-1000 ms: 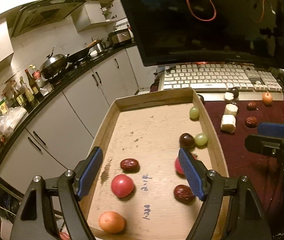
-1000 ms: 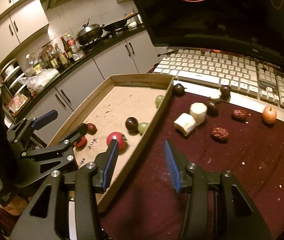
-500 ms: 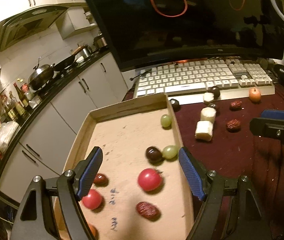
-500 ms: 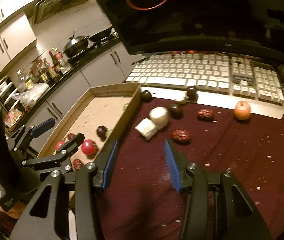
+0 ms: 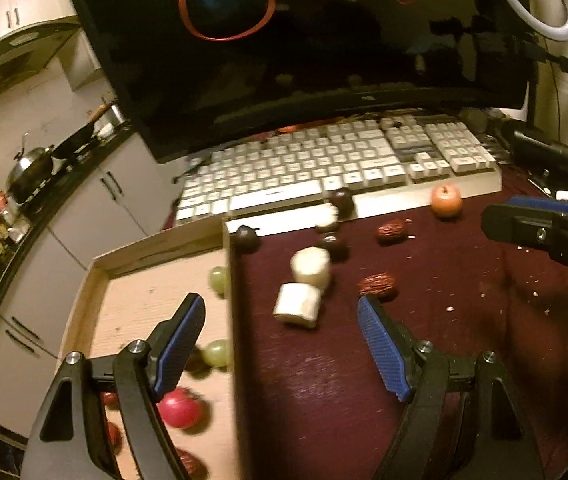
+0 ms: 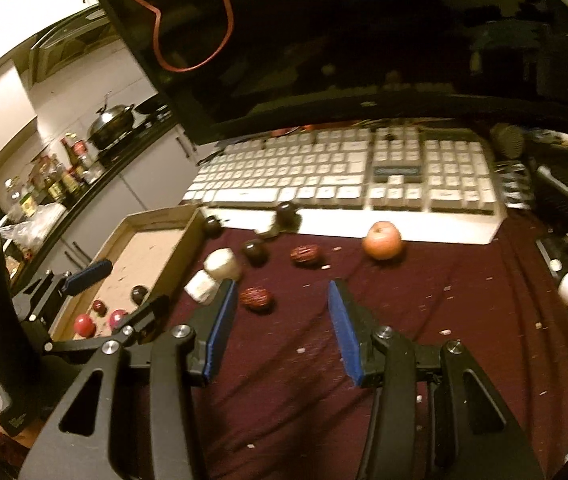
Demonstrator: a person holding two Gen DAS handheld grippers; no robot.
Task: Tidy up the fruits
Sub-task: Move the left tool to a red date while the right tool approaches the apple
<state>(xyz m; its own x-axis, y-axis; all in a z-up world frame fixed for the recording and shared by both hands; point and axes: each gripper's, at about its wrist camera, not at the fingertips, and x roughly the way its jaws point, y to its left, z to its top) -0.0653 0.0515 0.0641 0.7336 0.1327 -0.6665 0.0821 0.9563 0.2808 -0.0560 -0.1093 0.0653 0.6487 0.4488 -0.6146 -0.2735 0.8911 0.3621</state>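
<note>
1. At the far left, a kitchen counter (image 6: 84, 196) carried bottles and a lidded wok (image 6: 111, 120).
2. A shallow cardboard tray (image 5: 233, 320) lay on the dark red tablecloth (image 5: 464, 340); inside it were two green grapes (image 5: 217, 353), a red tomato (image 5: 180, 407) and darker fruits near the front edge (too blurred to name).
3. The left gripper (image 5: 280, 344) hung above the tray's right wall with its jaws spread wide and nothing between them, one blue pad over the tray floor and the other over the cloth.
4. Just right of the tray wall, two peeled banana pieces (image 5: 298, 306) lay touching each other on the cloth, with a dark round fruit (image 5: 247, 237) against the tray's far corner.
5. Farther right sat two wrinkled red dates (image 5: 378, 285), well apart from each other, the nearer one just beyond the left gripper's right pad.
6. The right gripper (image 6: 284, 320) hovered over bare cloth, its jaws likewise parted and empty, with that same nearer date just beside its left pad.
7. A small orange apple (image 6: 382, 240) stood on the cloth close to the front edge of the white keyboard (image 6: 344, 172), which lay under a dark monitor (image 6: 364, 40).
</note>
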